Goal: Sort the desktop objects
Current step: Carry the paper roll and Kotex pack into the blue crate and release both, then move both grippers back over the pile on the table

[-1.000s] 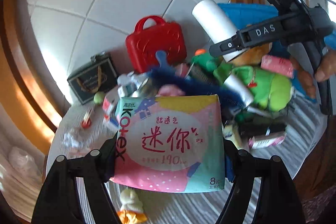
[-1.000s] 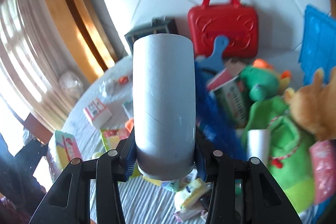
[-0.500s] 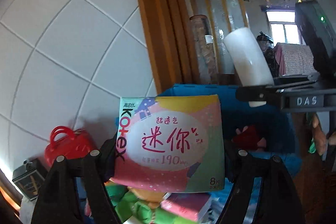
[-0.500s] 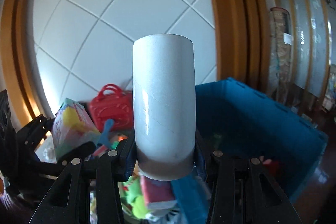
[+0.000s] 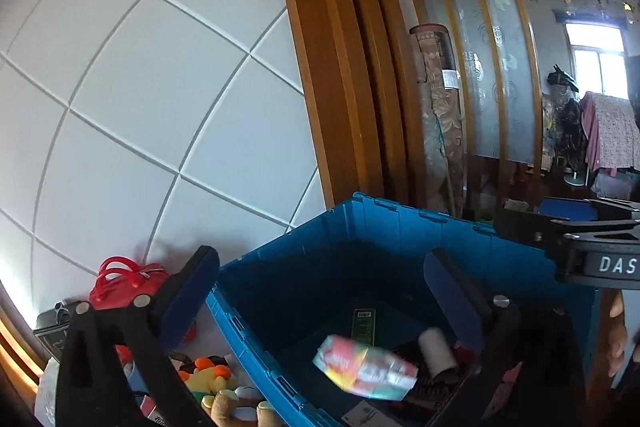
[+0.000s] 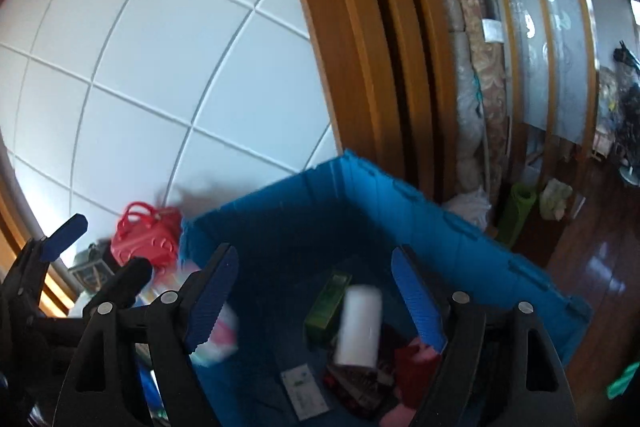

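Red case (image 5: 130,281): stands at the far left against the white tiled wall, outside the bin; it reads as one of the things not yet sorted.

Soft toys (image 5: 212,383): lie in a heap just left of the bin wall, low in the left wrist view, probably also waiting their turn.

Left tool (image 5: 320,301): held above the bin's near left side, tilted a little downward. Its jaws are opening and stand wide, with nothing between the blue pads. Holding it over the open top lets whatever it lets go land inside.

Blue bin (image 5: 380,223): an open plastic crate beside the wooden door frame, its mouth facing up toward both cameras. It looks like the collecting place for this sort.

Pink packet (image 5: 364,367): blurred, tilted, low inside the bin below the left tool and clear of its pads. Whether it has landed or is still in the air I cannot tell.

Green box (image 6: 326,307): lies slanted on the bin floor, among a white card and dark red items already there.

White roll (image 6: 359,325): blurred, inside the bin between and beyond the right tool's pads, touching neither. In the left wrist view it sits just right of the packet.

Right tool (image 6: 316,299): over the middle of the bin, angled down, jaws opening and empty. Its black frame, marked DAS, shows at the right edge of the left wrist view.
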The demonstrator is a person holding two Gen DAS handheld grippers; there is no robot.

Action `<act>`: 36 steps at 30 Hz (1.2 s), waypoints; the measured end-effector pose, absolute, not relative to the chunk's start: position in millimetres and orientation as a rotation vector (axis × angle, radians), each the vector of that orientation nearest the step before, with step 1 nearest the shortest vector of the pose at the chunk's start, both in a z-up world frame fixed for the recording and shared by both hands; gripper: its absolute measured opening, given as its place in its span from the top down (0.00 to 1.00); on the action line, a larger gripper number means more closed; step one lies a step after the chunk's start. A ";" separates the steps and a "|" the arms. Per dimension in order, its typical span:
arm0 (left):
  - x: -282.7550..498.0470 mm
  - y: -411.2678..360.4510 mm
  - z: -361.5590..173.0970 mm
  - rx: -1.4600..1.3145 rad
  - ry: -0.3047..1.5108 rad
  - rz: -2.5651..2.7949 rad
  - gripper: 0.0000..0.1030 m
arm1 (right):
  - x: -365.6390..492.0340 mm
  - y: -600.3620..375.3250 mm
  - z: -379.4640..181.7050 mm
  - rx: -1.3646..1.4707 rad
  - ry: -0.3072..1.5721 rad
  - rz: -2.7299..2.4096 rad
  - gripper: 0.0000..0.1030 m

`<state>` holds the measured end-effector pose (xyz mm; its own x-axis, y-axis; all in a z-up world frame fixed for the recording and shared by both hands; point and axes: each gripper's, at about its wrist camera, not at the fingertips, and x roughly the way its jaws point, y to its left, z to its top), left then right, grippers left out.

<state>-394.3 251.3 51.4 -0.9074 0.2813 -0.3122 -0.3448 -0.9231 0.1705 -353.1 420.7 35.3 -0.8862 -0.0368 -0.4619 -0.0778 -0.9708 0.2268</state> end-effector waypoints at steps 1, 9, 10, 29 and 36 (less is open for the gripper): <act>-394.6 253.1 51.5 -0.408 0.321 2.781 0.00 | -345.7 422.4 39.6 -0.719 0.375 3.022 0.22; -373.9 257.2 32.5 -0.423 0.382 2.851 0.00 | -309.5 421.3 37.4 -0.610 0.315 3.064 0.22; -370.8 257.9 31.0 -0.424 0.380 2.858 0.00 | -307.2 420.8 36.8 -0.603 0.297 3.069 0.22; -347.1 173.1 0.4 -0.448 0.379 3.041 0.00 | -301.6 364.2 23.1 -0.622 0.229 3.171 0.20; -339.5 85.6 -7.3 -0.498 0.322 3.124 0.00 | -307.1 294.6 20.1 -0.692 0.232 3.243 0.20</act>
<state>-339.5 85.6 -7.3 -0.9503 -0.0688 -0.3036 0.0053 -0.9787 0.2051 -307.1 294.6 20.1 -0.8976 -0.2059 -0.3899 0.1483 -0.9737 0.1728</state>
